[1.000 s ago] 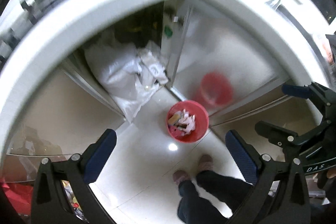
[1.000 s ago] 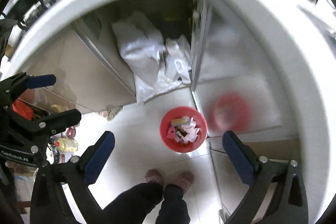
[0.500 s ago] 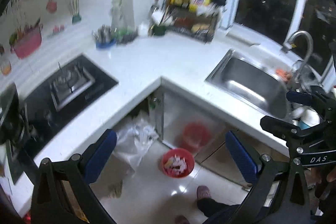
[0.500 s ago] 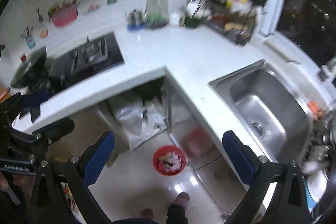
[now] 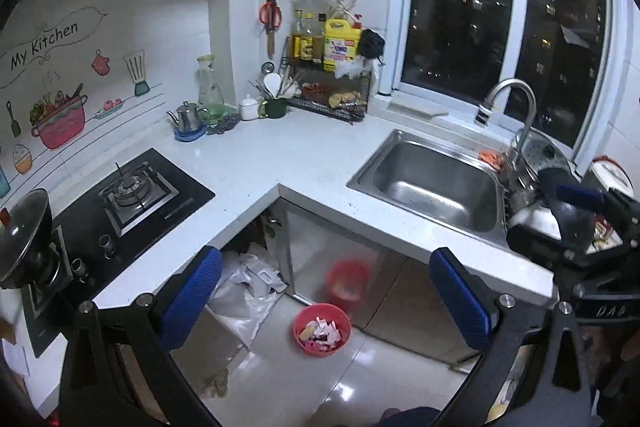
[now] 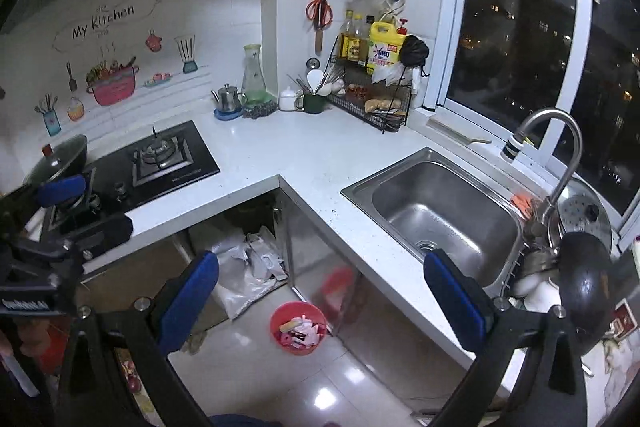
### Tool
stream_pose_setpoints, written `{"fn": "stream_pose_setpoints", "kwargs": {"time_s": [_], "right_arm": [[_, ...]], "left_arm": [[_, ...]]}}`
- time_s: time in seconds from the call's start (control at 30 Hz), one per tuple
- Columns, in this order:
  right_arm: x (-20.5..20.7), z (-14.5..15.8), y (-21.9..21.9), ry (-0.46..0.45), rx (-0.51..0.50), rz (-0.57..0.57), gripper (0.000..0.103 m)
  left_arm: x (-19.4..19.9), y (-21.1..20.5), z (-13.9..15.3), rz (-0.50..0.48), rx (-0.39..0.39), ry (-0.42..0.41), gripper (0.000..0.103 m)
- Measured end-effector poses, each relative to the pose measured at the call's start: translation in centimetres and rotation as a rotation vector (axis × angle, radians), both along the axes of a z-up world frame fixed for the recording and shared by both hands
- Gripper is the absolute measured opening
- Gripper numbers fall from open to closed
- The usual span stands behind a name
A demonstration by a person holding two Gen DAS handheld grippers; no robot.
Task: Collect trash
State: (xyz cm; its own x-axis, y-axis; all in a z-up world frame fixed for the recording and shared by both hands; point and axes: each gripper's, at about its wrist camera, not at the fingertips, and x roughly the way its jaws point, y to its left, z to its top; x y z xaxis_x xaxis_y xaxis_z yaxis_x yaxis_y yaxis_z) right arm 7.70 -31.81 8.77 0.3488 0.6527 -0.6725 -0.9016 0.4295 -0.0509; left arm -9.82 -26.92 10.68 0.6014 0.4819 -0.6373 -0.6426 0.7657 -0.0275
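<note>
A red bin (image 5: 322,329) full of wrappers stands on the tiled floor below the counter corner; it also shows in the right wrist view (image 6: 299,327). My left gripper (image 5: 325,301) is open and empty, high above the floor. My right gripper (image 6: 320,301) is open and empty too. Each gripper shows at the edge of the other's view, the right gripper (image 5: 576,223) at the right and the left gripper (image 6: 60,211) at the left. No trash shows on the white counter (image 5: 280,163).
A gas hob (image 5: 132,195) with a lidded pan (image 5: 24,231) is at the left, a steel sink (image 5: 436,183) and tap (image 5: 516,111) at the right. A rack of bottles (image 5: 328,75) fills the corner. White bags (image 5: 248,283) lie in the open cabinet.
Both grippers have risen and tilted up from looking down at the floor and bin. The whole counter, hob, sink and window have come into view. Both stay open and empty.
</note>
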Motion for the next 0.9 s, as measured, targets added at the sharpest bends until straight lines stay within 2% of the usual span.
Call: {"fn": "stream_pose_setpoints", "kwargs": {"time_s": [0.4, 0.9], "right_arm": [[-0.9, 0.3, -2.9, 0.012, 0.002, -0.010, 0.102], [-1.2, 0.9, -4.8, 0.011, 0.009, -0.021, 0.102]], "left_arm": [[0.5, -4.5, -0.2, -0.020, 0.024, 0.008, 0.103], [2.1, -6.1, -0.1, -0.028, 0.030, 0.013, 0.103]]}}
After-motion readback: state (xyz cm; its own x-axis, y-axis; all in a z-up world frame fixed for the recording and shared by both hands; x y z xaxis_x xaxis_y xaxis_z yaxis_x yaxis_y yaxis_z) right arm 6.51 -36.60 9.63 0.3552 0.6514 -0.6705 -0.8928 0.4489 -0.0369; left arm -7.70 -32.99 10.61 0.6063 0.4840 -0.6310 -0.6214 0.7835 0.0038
